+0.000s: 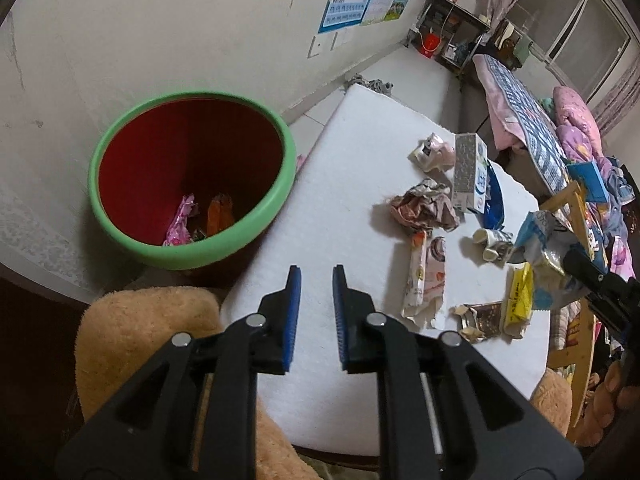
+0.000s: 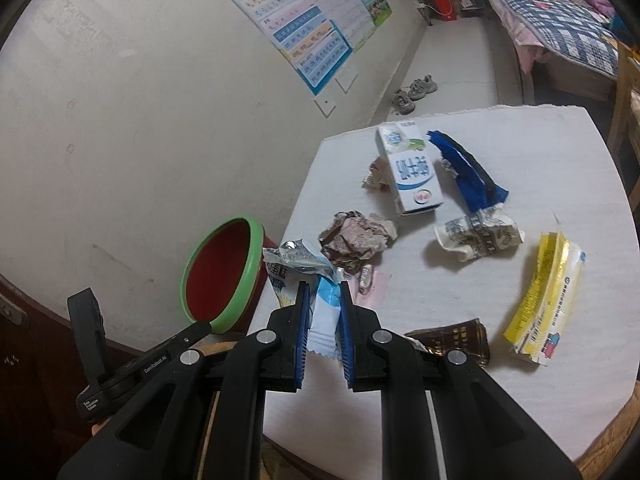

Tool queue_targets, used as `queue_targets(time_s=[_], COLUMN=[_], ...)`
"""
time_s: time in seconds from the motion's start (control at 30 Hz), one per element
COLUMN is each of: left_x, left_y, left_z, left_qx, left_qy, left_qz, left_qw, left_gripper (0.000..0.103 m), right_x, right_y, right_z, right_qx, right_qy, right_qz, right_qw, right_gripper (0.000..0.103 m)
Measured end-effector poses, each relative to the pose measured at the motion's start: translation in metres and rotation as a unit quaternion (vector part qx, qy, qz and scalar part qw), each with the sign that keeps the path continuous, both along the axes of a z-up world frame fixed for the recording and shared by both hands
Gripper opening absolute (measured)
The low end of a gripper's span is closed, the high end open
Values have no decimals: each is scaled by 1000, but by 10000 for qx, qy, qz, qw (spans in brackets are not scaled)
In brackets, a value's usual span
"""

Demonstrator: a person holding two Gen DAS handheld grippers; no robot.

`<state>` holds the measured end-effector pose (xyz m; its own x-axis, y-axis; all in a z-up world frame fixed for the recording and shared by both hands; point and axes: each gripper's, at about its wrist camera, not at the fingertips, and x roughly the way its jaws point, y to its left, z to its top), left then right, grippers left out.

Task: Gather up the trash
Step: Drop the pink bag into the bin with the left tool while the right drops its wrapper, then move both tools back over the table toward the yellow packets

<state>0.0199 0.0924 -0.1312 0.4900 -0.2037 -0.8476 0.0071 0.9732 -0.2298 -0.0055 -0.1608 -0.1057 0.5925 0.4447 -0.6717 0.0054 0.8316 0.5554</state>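
Clearly the right claw (image 2: 324,308) is clamped on a blue-and-white snack wrapper (image 2: 320,320), its pads pinching the flat sealed end while the crinkled foil top flares out above the tips toward eleven o'clock, near the bin (image 2: 256,256). That wrapper looks almost weightless, soft and slick; I judge the seam a sound place to hold, since a loose film body would slide or crumple. The left claw (image 1: 316,280) carries nothing, and its blue pads stand at their narrowest with only a slim gap, over bare table (image 1: 340,184), with the red bin's green rim at ten o'clock from it.

Other trash lies on the table: a white milk carton (image 2: 412,172) at one o'clock of the right claw, stiff enough to take across its narrow sides; a crumpled brown paper ball (image 2: 356,236) at twelve, springy and easy to pinch anywhere; a yellow packet (image 2: 548,300) at three, flat and best caught by an edge.

The carton bears large blue Chinese characters and a red oval logo. The yellow packet shows a barcode and small print too fine to read.
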Motion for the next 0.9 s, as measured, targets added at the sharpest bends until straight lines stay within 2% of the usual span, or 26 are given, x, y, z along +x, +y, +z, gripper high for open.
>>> queue_targets(time_s=[0.23,0.4,0.47,0.63,0.67,0.7,0.73,0.77,0.9], left_x=[-4,-10,-14,-19,-19,-19,-20,-19,-19], left_y=[20,47,56,79,83,85,87,88,86], left_z=[6,9,9,5,3,2,0,-1,-3], left_qx=[61,144,133,97,82,68,59,49,54], left_qy=[-115,-172,-169,-117,-95,-75,-63,-51,-25], left_qz=[242,496,574,801,855,893,912,927,876], left_qw=[9996,9985,9981,9967,9963,9960,9958,9957,9961], left_gripper=[15,15,18,19,20,21,24,26,27], right_x=[41,80,94,124,129,134,137,141,134], right_y=[51,123,151,211,218,225,230,234,221], right_z=[7,7,5,-3,-4,-5,-6,-7,-3], right_qx=[118,56,37,48,80,143,208,273,259], right_qy=[-27,-32,17,143,143,162,194,235,94], right_qz=[632,1352,1585,1996,2020,2053,2081,2092,1872], right_qw=[9979,9908,9874,9798,9792,9785,9777,9772,9819], right_gripper=[16,16,16,16,24,45,55,61,61])
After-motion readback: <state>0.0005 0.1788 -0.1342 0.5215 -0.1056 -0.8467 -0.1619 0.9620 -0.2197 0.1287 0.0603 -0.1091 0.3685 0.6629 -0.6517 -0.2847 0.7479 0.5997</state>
